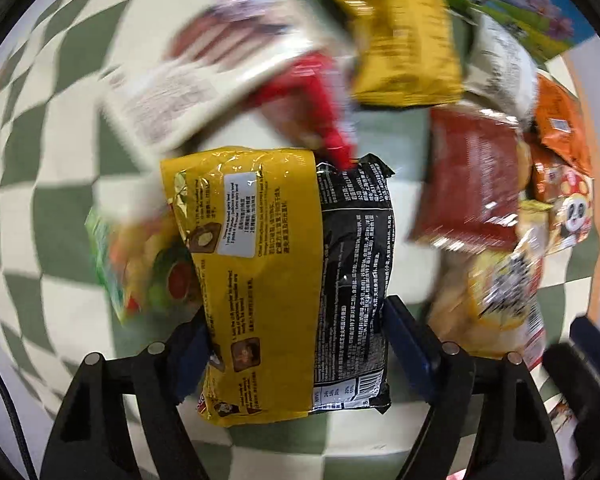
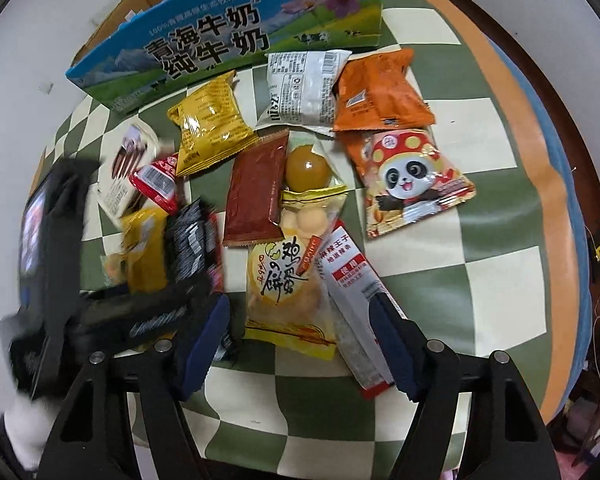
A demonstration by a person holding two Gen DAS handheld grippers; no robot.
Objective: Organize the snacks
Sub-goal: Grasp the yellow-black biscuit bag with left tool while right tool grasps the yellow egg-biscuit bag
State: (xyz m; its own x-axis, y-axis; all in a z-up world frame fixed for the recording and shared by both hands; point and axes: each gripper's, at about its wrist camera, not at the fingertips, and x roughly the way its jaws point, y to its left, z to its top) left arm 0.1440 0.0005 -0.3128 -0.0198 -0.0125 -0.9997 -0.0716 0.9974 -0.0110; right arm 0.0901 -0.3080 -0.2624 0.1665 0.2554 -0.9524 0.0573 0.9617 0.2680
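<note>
Snacks lie heaped on a green-and-cream checked table [image 2: 480,184], in front of a blue milk carton box [image 2: 228,36] standing at the far edge, which I take to be where they are meant to go. Leftmost, the left tool [image 1: 296,344] has its blue pads pressed against either side of a yellow-and-black noodle packet [image 1: 284,280], so it looks clamped on it. Further right, the right tool [image 2: 304,336] straddles a yellow biscuit pack [image 2: 288,280] and a white-and-red stick pack [image 2: 352,296]; whether its pads press on them I cannot tell. Beyond lie a dark red sachet [image 2: 256,192], a panda bag [image 2: 408,184] and an orange packet [image 2: 380,92]. My reading is that the picking-up step is in hand; next, each tool needs a firm hold, a lift clear of the neighbours, then a carry toward the box.
</note>
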